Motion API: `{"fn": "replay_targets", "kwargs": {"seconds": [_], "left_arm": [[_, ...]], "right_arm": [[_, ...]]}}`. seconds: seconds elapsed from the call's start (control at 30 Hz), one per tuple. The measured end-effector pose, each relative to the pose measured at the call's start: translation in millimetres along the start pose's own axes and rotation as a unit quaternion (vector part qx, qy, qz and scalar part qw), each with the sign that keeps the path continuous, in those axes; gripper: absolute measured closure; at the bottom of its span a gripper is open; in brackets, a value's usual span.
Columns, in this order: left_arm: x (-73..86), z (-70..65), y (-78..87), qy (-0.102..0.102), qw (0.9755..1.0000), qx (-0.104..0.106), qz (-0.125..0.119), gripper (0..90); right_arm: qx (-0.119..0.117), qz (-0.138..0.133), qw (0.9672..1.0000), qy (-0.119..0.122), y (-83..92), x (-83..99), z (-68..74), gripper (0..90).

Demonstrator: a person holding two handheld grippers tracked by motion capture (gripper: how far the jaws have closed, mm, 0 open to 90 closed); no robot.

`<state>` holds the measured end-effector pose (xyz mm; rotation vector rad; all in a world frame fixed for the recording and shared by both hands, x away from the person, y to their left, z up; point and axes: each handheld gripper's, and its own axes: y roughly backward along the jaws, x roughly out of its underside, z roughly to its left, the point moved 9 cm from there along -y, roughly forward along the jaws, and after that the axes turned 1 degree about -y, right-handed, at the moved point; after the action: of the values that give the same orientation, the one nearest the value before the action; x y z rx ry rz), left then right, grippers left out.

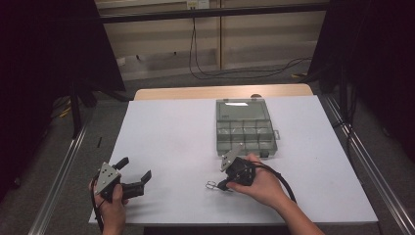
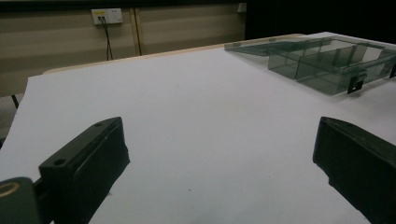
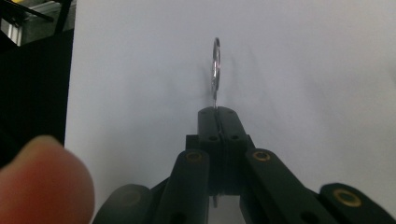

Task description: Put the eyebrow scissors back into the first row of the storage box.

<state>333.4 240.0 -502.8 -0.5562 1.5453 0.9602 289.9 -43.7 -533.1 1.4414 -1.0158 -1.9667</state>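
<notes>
your right gripper point(image 3: 218, 112) is pinched fully closed on the thin metal ring point(image 3: 215, 65) at frame centre; it looks light, stiff and slippery, so grip its rim. your left gripper point(image 2: 219, 163) gapes wide, empty.

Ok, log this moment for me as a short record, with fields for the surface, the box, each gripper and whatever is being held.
surface: white table
box: clear compartment box, far right part of table, lid shut
left gripper: open, holding nothing, near the front left corner
right gripper: shut on a wire ring
held item: thin wire ring, sticking out past the closed jaws
contents of box: cannot tell
</notes>
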Motion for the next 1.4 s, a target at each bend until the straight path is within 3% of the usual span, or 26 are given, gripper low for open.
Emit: {"fn": "replay_targets", "kwargs": {"seconds": [0.4, 1.03, 1.4], "left_arm": [[-0.7, -0.6, -0.9, 0.006, 1.0, -0.003, -0.005, 2.7], [-0.3, 0.7, 0.0, 0.001, 1.0, -0.004, -0.002, 2.6], [0.0, 0.3, -1.1, -0.001, 1.0, -0.007, 0.0, 2.6]], "right_arm": [[0.016, -0.015, 0.9998, 0.0, 5.7, -0.9, -3.8, 90.0], [0.054, -0.052, 0.9964, -0.039, 41.9, 4.5, -27.6, 90.0], [0.07, -0.071, 0.9941, -0.044, 64.2, -1.2, -38.6, 90.0]]}}
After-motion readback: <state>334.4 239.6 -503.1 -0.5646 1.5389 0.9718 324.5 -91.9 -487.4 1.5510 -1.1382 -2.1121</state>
